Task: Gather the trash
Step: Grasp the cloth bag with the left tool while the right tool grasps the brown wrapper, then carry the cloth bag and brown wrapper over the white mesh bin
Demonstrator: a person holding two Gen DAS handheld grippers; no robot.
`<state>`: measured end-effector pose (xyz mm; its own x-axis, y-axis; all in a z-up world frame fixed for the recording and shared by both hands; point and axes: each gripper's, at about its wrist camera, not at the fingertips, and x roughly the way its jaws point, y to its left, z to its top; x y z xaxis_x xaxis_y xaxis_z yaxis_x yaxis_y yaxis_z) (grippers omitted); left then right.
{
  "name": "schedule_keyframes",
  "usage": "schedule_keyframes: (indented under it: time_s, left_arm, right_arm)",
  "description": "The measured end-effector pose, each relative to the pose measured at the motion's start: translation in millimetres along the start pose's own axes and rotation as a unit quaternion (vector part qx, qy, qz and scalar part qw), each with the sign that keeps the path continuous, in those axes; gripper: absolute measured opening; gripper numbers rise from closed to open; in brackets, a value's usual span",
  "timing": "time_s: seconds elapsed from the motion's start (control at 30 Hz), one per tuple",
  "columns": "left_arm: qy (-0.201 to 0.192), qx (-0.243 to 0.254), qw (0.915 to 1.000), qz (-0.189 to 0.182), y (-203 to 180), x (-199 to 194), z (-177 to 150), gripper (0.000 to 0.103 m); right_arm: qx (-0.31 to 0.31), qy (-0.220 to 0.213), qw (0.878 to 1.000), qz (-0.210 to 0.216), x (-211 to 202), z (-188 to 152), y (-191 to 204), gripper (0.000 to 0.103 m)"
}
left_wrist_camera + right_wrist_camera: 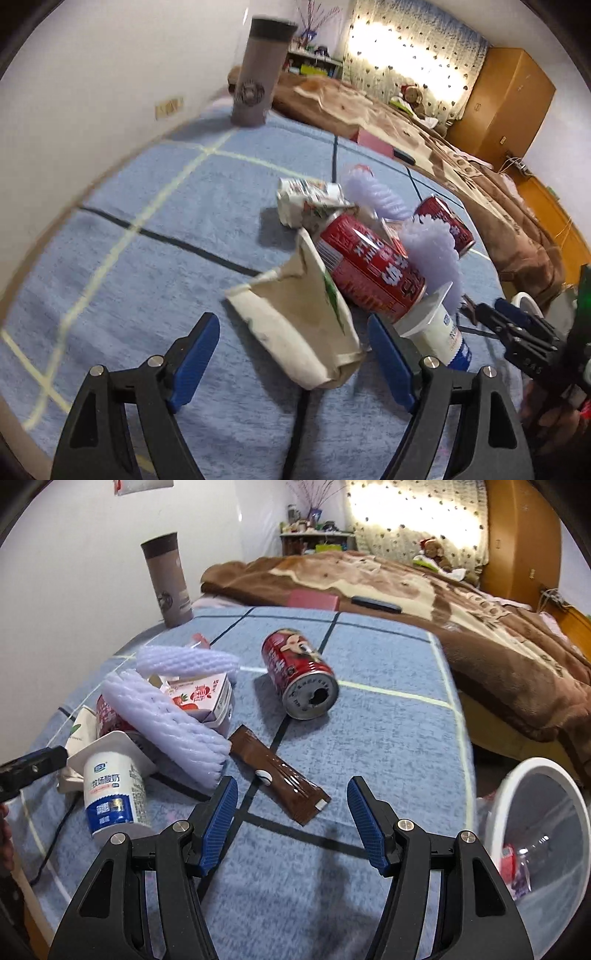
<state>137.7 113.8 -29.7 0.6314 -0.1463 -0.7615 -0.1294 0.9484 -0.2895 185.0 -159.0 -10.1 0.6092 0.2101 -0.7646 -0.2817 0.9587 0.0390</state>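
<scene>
Trash lies on a blue checked cloth (147,206). My left gripper (293,332) is open around a crumpled beige paper bag (295,332). Behind the bag lie a red can (369,269), a crushed carton (310,203), purple foam nets (432,251), a yogurt cup (439,332) and a second red can (447,223). My right gripper (291,797) is open and empty, just above a brown wrapper (280,775). In the right wrist view I also see the yogurt cup (110,790), a foam net (166,720), a strawberry milk carton (199,698) and a red can (299,672).
A white-rimmed trash bin (535,834) with a clear liner stands right of the table, with some trash inside. A tall grey tumbler (258,70) stands at the far table edge by the wall. A bed with a brown blanket (406,587) lies beyond. The right gripper shows in the left wrist view (517,325).
</scene>
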Motion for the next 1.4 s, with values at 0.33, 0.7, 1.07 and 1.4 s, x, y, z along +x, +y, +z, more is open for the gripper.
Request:
schedule_keyframes:
  time_s: [0.33, 0.7, 1.07, 1.4]
  left_arm:
    - [0.016, 0.009, 0.9993, 0.031, -3, 17, -2, 0.084]
    - [0.018, 0.012, 0.9983, 0.054, 20, 14, 6, 0.083]
    - [0.008, 0.001, 0.9994, 0.033, 25, 19, 13, 0.077]
    - [0.000, -0.002, 0.9996, 0.027, 24, 13, 11, 0.055]
  right_arm:
    - [-0.061, 0.018, 0.998, 0.003, 14, 5, 13, 0.063]
    - [-0.065, 0.037, 0.997, 0.015, 24, 8, 13, 0.063]
    - [-0.064, 0.029, 0.997, 0.021, 22, 8, 18, 0.022]
    - [-0.032, 0.022, 0.999, 0.033, 18, 4, 13, 0.021]
